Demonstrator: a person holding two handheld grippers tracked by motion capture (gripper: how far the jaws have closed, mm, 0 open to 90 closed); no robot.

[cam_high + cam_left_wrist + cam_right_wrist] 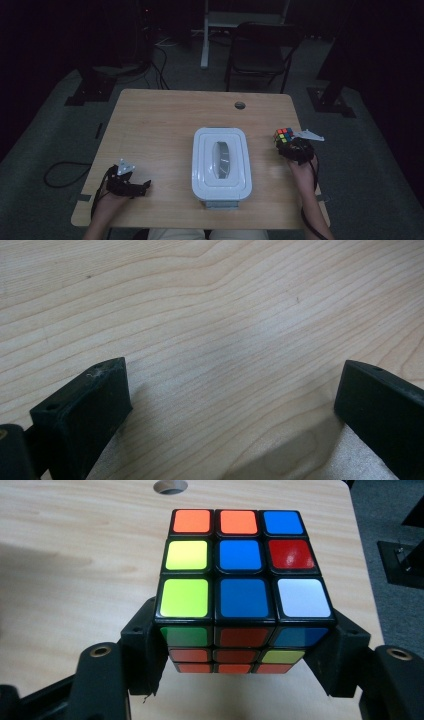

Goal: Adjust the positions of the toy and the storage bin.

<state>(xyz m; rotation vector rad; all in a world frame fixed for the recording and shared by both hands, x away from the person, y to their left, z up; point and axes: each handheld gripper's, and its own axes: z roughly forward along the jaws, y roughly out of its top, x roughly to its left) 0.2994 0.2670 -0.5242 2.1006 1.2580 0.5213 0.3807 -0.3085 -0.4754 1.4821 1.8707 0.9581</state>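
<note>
A scrambled puzzle cube (242, 585) with coloured stickers is clamped between the two black jaws of my right gripper (242, 652), held above the wooden table. In the high view that cube (283, 136) and my right gripper (295, 149) are at the table's right side, just right of the white lidded box (220, 163). My left gripper (131, 186) rests near the table's front left corner, pointing right. In the left gripper view its jaws stand wide apart over bare wood, and my left gripper (232, 405) holds nothing.
The white box (220, 163) with a grey handle on its lid stands in the middle of the table (160, 120). A round cable hole (240, 105) lies near the far edge. A dark chair (260, 50) stands behind the table.
</note>
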